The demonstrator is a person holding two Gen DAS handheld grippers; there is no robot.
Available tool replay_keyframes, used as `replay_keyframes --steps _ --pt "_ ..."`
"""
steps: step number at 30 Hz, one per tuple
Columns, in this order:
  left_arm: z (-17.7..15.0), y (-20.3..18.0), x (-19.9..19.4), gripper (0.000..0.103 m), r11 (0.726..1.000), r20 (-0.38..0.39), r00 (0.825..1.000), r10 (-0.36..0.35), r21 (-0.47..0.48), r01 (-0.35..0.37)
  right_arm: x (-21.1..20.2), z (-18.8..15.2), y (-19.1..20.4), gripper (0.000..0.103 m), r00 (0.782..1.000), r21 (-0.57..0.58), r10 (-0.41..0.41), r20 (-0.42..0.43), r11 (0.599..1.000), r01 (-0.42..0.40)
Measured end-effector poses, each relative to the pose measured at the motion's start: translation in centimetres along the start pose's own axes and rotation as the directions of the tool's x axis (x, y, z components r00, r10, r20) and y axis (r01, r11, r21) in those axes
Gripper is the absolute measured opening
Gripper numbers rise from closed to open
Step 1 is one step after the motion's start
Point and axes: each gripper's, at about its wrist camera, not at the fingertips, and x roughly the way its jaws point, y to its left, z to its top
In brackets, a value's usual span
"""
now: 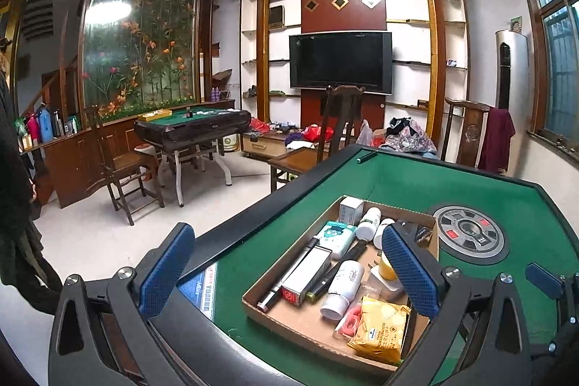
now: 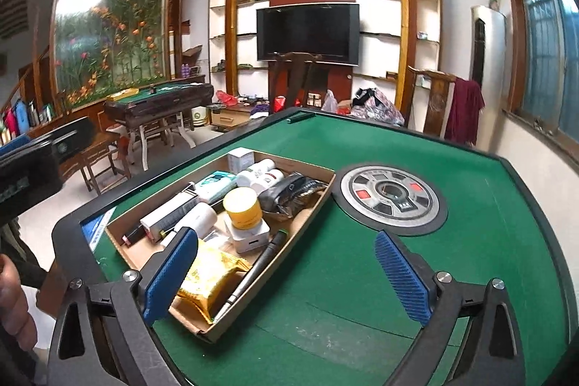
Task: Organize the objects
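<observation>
1. My left gripper (image 1: 289, 272) hangs wide apart, empty, over the cardboard box (image 1: 289, 324).
2. My right gripper (image 2: 287, 275) gapes empty beside it.
3. The box, full of small items, sits on the green table (image 2: 470, 198).

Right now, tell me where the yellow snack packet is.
The yellow snack packet lies in the near end of the cardboard tray on the green table, beside the black pen and just below the yellow-lidded jar.
</observation>
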Motion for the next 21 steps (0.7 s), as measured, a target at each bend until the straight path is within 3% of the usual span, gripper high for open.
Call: replay_keyframes --steps 21 --pt "-1.2 2.2 2.9 0.103 0.997 -0.137 0.99 0.046 -0.054 -0.054 2.1 1.2 2.3 0.103 1.0 -0.098 -0.002 -0.025 0.995 0.0"
